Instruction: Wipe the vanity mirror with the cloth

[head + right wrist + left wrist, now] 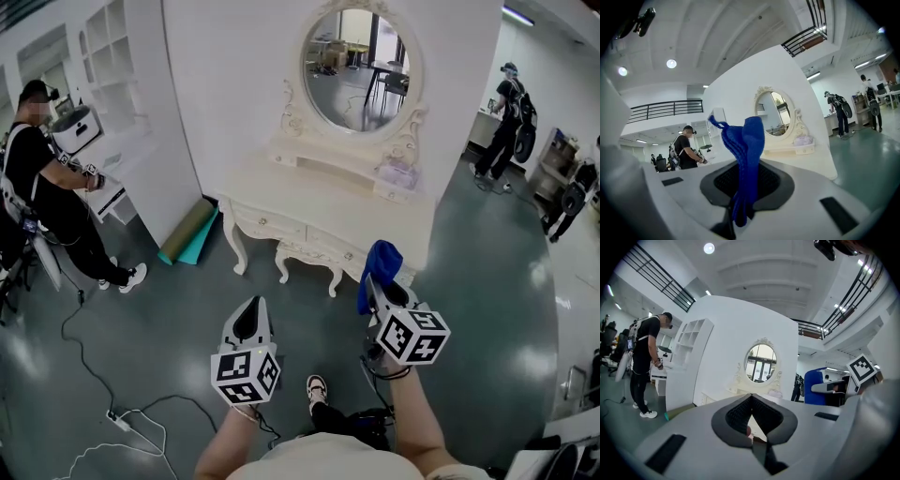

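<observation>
The cloth (743, 154) is clamped in the right hand-held gripper (372, 284) for wiping the vanity mirror (361, 67); the left hand-held gripper (253, 305) is closed, empty

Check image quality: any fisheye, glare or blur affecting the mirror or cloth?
Head view: mild barrel bend, soft sheen on the floor, mirror sharp. Left gripper view: strong fisheye, black corners, mirror small but clear. Right gripper view: same fisheye; cloth close, crisp, no glare.
</observation>
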